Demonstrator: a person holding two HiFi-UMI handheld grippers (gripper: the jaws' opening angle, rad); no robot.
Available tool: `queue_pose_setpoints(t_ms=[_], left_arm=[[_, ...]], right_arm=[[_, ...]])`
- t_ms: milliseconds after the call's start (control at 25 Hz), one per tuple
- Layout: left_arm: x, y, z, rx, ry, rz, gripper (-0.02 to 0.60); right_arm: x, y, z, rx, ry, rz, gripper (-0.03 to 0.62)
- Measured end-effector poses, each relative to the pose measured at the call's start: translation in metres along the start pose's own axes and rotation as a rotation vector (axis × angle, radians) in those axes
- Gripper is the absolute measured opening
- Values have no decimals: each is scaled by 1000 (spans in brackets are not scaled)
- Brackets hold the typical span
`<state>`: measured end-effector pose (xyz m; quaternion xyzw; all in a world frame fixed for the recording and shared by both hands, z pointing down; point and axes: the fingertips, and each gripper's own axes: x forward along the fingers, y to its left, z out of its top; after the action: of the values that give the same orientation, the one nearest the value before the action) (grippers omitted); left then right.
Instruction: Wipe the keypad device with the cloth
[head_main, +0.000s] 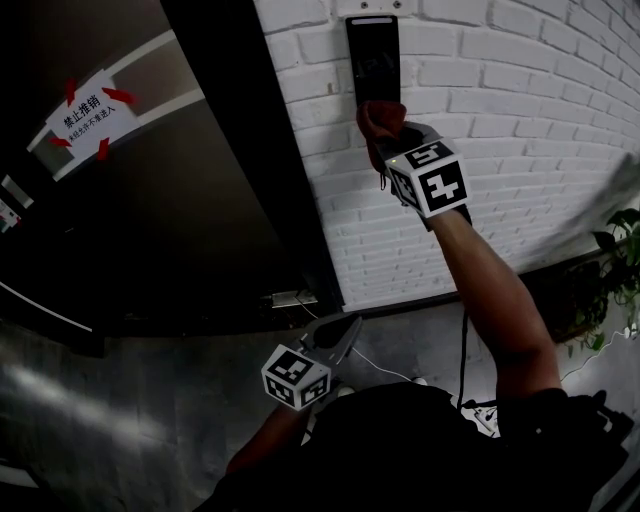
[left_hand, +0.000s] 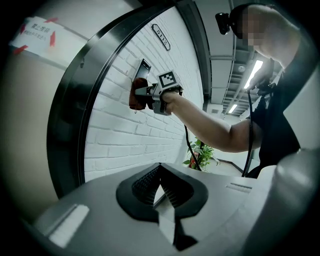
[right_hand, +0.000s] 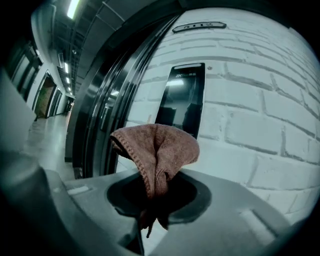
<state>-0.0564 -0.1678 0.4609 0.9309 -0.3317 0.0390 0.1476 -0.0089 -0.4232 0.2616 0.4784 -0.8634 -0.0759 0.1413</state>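
The keypad device (head_main: 372, 55) is a tall black glossy panel on the white brick wall (head_main: 520, 110). My right gripper (head_main: 386, 135) is raised to its lower end and is shut on a reddish-brown cloth (head_main: 378, 122). In the right gripper view the bunched cloth (right_hand: 157, 147) stands out of the right gripper (right_hand: 156, 186) and covers the bottom of the keypad device (right_hand: 182, 97). I cannot tell whether the two touch. My left gripper (head_main: 343, 335) hangs low, far from the panel, jaws shut on nothing. The left gripper (left_hand: 160, 166) looks up at the cloth (left_hand: 137, 96) and the keypad device (left_hand: 143, 66).
A dark metal door and frame (head_main: 200, 200) runs left of the wall, with a taped paper sign (head_main: 88, 112) on it. A potted plant (head_main: 620, 270) stands at the right. Cables (head_main: 400, 375) lie on the grey floor. A small plate (right_hand: 199, 27) sits above the panel.
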Motion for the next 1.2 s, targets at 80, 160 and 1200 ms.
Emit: queue_pose_setpoints(t_ms=[80, 160, 1200], left_arm=[[-1, -1, 0, -7, 2, -6, 17], [-2, 0, 1, -8, 3, -9, 17], [-38, 22, -10, 13, 25, -114, 17]], right_arm=[[2, 2, -7, 10, 14, 4, 66], [5, 1, -15, 19, 27, 6, 67], [-123, 84, -116, 311, -34, 97, 67]])
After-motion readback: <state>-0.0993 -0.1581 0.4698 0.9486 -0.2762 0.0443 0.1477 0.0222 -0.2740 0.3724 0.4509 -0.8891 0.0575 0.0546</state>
